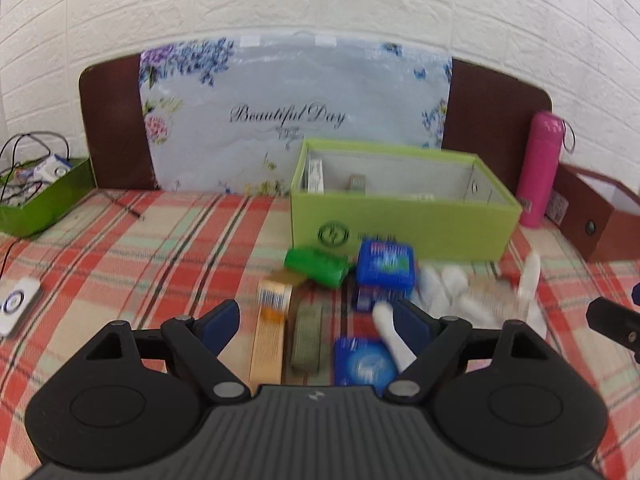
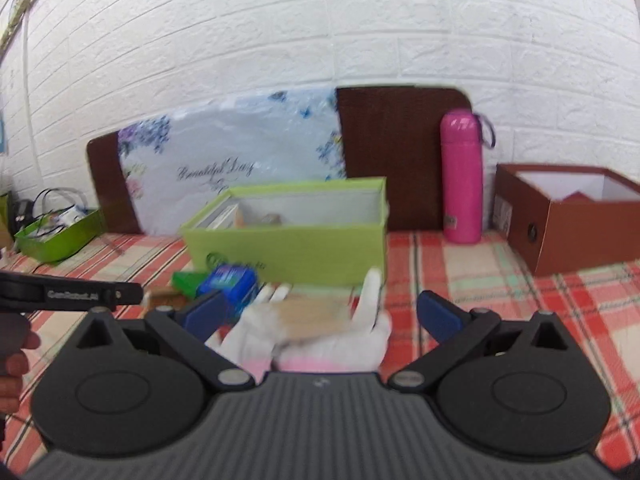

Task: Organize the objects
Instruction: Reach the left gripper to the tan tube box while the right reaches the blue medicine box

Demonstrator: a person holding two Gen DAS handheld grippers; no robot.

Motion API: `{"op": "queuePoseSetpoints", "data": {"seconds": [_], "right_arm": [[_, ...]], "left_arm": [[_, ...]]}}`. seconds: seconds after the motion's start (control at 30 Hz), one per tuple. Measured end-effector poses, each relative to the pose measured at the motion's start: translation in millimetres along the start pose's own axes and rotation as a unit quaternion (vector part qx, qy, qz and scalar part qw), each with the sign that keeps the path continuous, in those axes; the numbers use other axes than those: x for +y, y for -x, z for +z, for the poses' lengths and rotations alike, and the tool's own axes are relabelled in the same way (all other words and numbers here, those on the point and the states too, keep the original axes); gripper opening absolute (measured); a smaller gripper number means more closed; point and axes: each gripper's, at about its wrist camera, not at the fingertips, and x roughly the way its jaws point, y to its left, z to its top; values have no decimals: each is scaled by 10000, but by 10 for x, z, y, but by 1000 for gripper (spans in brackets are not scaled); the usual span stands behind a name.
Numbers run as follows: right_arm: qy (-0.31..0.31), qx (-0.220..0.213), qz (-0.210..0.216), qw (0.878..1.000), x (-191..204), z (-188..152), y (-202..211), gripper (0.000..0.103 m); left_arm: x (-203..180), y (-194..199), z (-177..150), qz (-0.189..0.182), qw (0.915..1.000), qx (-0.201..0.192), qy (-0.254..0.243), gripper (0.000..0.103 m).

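An open lime-green box (image 1: 400, 220) (image 2: 288, 248) stands on the plaid cloth with a few small items inside. In front of it lie a green packet (image 1: 316, 266), a blue box (image 1: 384, 270) (image 2: 232, 280), a long tan box (image 1: 272, 332), an olive strip (image 1: 306, 336), a round-printed blue packet (image 1: 364, 364) and white gloves (image 1: 460, 292) (image 2: 320, 340). My left gripper (image 1: 316, 320) hovers open over the tan box and strip, holding nothing. My right gripper (image 2: 320, 312) is wide open above the gloves, its pads clear of them. A tan object (image 2: 312, 312) rests on the gloves.
A pink bottle (image 2: 460, 180) and an open brown box (image 2: 568, 216) stand at the right. A green tray (image 1: 44, 196) with cables sits far left, a white device (image 1: 16, 304) nearer. A floral bag (image 1: 296, 116) leans on the brown headboard. The left gripper (image 2: 72, 294) and a hand (image 2: 12, 352) show at the left.
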Motion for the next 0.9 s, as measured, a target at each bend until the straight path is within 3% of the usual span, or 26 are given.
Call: {"op": "queuePoseSetpoints", "data": {"seconds": [0.1,0.23,0.33,0.5,0.63,0.73,0.8,0.83,0.9], "right_arm": [[138,282,305,9990,151,-273,8,103],[512,579,649,9949,462,-487,-107,86],[505,667,1089,9905,667,-503,-256,75],[584,831,1641,9812,945,-490,-631,71],[670,973,1553,9808,944,-470,-929,74],[640,913,911,9896,699,-432,-1091,81],[513,984,708,9913,502,-395,-1163,81],[433,1050,693,9911,436,-371,-1158,81],[443,923,1073,9889,386,-337,-1046,85]], "left_arm": [[80,-3,-246,-20,9997,240,12,87],[241,-11,-373,-29,9988,434,203,87],[337,-12,-363,-35,9985,425,342,87],[445,-47,-331,-134,9980,385,490,87],[492,-221,-309,-146,9976,445,518,86],[533,-409,-285,-228,9959,596,639,81],[557,-518,-272,-262,9950,662,697,80],[563,-563,-269,-254,9950,682,685,78],[586,-654,-266,-224,9949,742,647,72]]}}
